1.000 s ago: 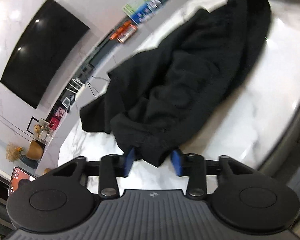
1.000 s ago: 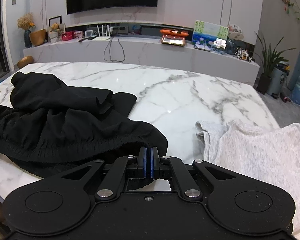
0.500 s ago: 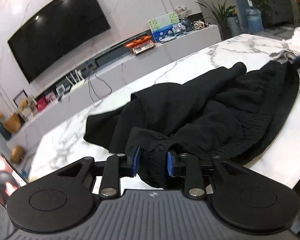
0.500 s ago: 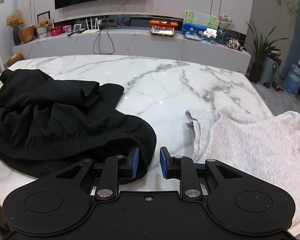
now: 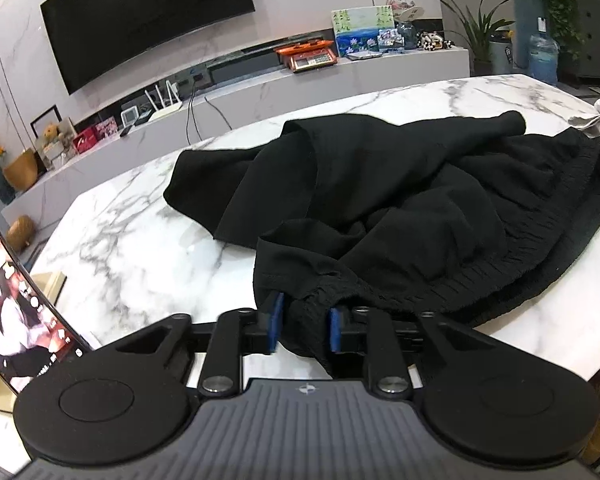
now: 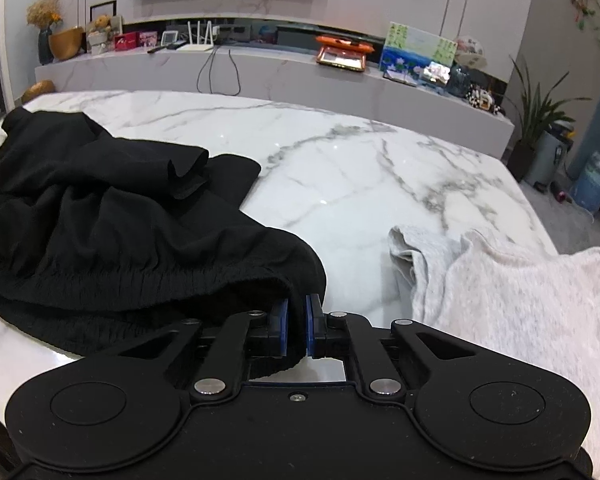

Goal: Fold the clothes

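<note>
Black shorts (image 5: 400,184) with an elastic waistband lie crumpled on the white marble table (image 5: 140,240). At their near left corner sits my left gripper (image 5: 305,322); its jaws are closing, and a bunch of waistband fills the gap between the blue pads. My right gripper (image 6: 296,326) is at the opposite end of the shorts (image 6: 100,216), jaws closing, pads pinching a thin fold of waistband. A light grey knit garment (image 6: 520,300) lies to the right, apart from the shorts, and its edge peeks in at the far right of the left wrist view.
A lit phone screen (image 5: 20,320) stands at the table's left edge. Bare marble (image 6: 360,168) stretches behind the clothes. Beyond the table runs a low console (image 6: 260,68) with a TV above; a plant and a water bottle (image 6: 594,180) stand to the right.
The left gripper rolled back to level and slid along the table, its pads narrowing on the waistband. The right gripper opened, sank a little, and closed on the shorts' other end.
</note>
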